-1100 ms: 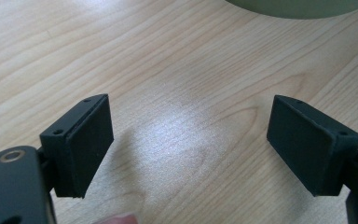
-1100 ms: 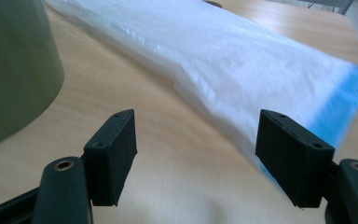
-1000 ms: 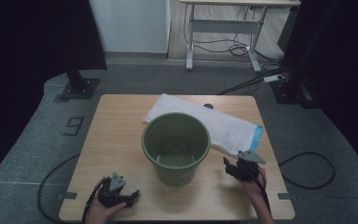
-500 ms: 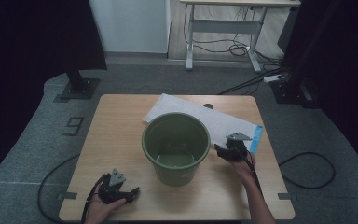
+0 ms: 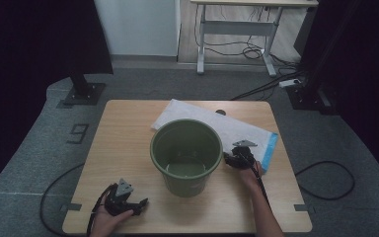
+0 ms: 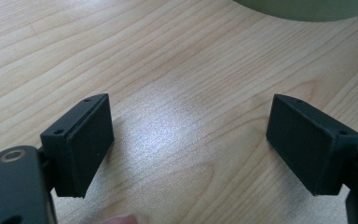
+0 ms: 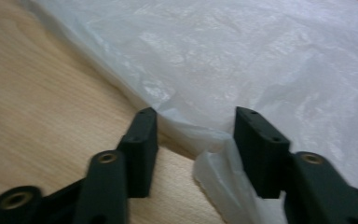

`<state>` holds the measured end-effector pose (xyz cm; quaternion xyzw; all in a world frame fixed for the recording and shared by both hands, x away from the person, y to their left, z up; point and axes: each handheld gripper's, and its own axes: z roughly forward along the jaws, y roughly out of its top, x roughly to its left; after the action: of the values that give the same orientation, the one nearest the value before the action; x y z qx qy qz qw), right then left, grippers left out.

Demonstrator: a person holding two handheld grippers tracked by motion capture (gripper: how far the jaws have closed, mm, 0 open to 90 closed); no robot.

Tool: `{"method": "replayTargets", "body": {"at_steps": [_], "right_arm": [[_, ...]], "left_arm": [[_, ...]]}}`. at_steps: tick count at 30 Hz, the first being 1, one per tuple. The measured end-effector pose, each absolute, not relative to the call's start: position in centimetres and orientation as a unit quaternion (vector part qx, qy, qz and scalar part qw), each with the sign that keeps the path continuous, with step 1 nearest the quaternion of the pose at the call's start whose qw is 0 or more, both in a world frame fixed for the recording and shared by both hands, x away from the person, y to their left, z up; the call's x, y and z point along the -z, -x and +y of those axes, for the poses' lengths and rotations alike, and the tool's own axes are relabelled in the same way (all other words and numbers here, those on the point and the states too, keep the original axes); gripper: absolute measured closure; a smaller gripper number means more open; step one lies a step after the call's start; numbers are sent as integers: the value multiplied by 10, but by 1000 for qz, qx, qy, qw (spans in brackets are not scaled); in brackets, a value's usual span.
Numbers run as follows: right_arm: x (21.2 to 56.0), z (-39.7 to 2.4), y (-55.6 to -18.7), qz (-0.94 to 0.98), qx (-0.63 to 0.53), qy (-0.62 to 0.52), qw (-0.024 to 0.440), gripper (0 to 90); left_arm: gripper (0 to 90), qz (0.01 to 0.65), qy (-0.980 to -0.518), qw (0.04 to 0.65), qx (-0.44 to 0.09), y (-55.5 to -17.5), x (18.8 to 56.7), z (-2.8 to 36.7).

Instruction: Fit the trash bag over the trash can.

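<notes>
Light wood table (image 5: 128, 143) on grey carpet (image 5: 29, 148). Black stand base (image 5: 81, 91) beyond far-left corner. White desk frame (image 5: 237, 29) at back, cables (image 5: 246, 49) beneath. Dark curtains (image 5: 29, 39) at both sides. Black cable loop (image 5: 325, 180) right of table.

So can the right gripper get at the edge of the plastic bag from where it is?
Probably yes: the right gripper straddles the plastic bag edge, jaws just closing, not yet pinching.

Table (image 5: 128, 148): light wood, smooth, faint sheen. Bucket (image 5: 186, 157): green plastic, matt. Bag (image 7: 242, 60): thin translucent white plastic film, crinkled, slightly glossy. Gripper pads (image 6: 91, 140): black, matt plastic. Floor (image 5: 39, 133): grey carpet, rough.
</notes>
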<state>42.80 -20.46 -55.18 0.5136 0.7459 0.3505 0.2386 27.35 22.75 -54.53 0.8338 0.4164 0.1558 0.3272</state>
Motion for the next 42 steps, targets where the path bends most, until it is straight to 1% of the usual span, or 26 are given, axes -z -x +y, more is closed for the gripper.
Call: {"method": "replayTargets", "body": {"at_steps": [1,5,7,10,14,19,25,30,38,42], "right_arm": [[552,-205,-428,744,-349,-517,239,574],[551,-207,-428,740,-342,-522,249,846],[549,-208,-425,743,-333,-525,248,875],[542,-208,-413,760,-320,-500,265,879],[527,-219,-383,749,-353,-489,273,880],[527,-238,-343,751,-370,-477,270,879],[531,-260,-307,731,-414,-477,259,877],[528,-279,-291,718,-420,-490,259,875],[534,-307,-262,711,-425,-506,239,869],[538,-308,-258,720,-415,-502,240,835]], "left_arm": [[146,417,-834,327,-156,-273,545,227],[146,420,-832,327,-156,-272,545,229],[146,421,-831,327,-157,-271,545,230],[146,424,-830,327,-157,-269,545,232],[145,424,-830,326,-157,-269,545,233],[145,425,-830,327,-157,-269,545,233],[143,425,-830,326,-157,-269,545,232],[144,426,-829,326,-158,-269,545,232],[145,430,-827,326,-160,-267,546,233],[144,430,-827,326,-160,-267,545,233]]}}
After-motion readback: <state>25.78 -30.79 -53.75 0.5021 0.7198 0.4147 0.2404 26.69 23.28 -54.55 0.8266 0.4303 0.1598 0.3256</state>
